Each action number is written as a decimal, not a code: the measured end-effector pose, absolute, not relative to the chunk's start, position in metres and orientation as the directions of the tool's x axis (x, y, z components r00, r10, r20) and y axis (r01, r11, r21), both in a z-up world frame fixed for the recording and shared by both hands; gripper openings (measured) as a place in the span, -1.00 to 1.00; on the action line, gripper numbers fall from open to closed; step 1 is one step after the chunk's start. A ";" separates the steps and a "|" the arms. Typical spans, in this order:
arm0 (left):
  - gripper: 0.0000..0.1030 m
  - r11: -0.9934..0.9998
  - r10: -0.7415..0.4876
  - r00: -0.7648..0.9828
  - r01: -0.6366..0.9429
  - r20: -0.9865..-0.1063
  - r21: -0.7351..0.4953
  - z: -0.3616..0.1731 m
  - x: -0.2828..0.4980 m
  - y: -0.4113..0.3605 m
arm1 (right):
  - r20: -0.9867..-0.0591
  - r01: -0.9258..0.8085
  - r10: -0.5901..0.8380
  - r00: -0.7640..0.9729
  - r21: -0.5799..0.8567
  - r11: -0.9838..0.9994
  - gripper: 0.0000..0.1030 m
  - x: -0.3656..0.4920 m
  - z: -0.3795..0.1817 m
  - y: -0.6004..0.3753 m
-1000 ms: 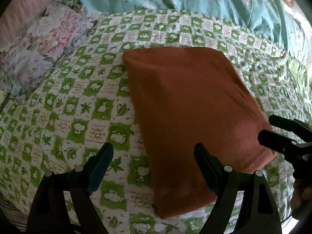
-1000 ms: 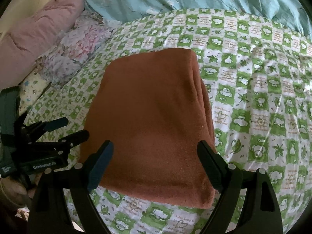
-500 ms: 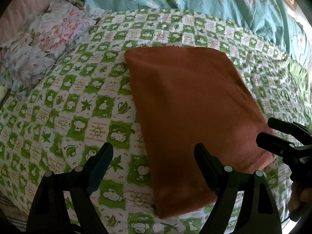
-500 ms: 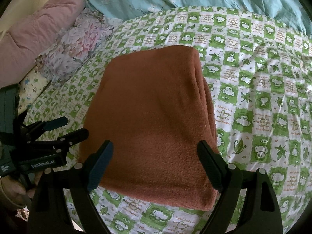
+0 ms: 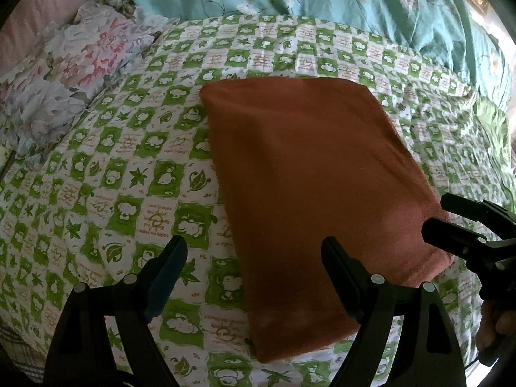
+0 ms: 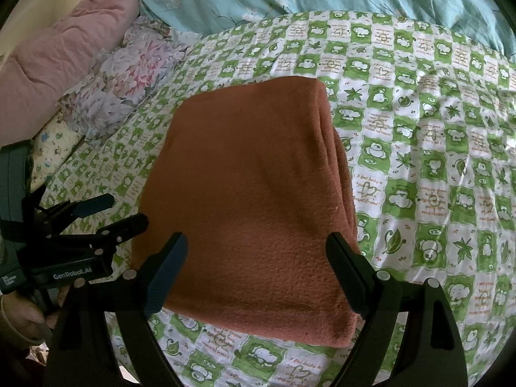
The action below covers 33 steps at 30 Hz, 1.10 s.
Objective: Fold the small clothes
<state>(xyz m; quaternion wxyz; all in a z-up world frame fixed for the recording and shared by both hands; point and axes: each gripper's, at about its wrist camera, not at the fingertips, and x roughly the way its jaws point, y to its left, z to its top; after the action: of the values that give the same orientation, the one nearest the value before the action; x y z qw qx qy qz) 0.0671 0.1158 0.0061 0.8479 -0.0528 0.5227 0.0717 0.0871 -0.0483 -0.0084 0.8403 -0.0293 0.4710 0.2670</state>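
— What lay under the right gripper (image 6: 254, 262)?
— A folded rust-orange cloth (image 6: 248, 193), flat on the green-checked bedsheet (image 6: 419, 161); the jaws stood wide apart above it, gripping nothing.
— And the left gripper (image 6: 119, 211)?
— Parted too, beside the cloth's left edge.

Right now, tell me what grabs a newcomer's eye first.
A rust-orange folded cloth lies flat in the middle of a green-and-white checked sheet. Both tongs, left and right, hang open over its near edge. Behind lies a teal quilt, with a floral pillow at far left.
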 end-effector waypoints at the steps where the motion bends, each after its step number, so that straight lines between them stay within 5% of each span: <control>1: 0.66 0.984 0.066 0.443 -0.176 -0.894 -0.015 0.006 0.067 0.116 | -0.807 -0.477 0.421 0.414 0.202 0.856 0.70 0.087 -0.008 -0.048; 33: 0.67 0.984 0.064 0.449 -0.176 -0.891 -0.018 0.009 0.068 0.116 | -0.808 -0.481 0.424 0.410 0.203 0.853 0.70 0.088 -0.005 -0.047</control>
<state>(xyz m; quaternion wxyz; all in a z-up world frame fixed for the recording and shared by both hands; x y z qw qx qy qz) 0.0682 0.1161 0.0087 0.8494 -0.0538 0.5202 0.0706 0.0879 -0.0469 -0.0054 0.8390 -0.0305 0.4717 0.2696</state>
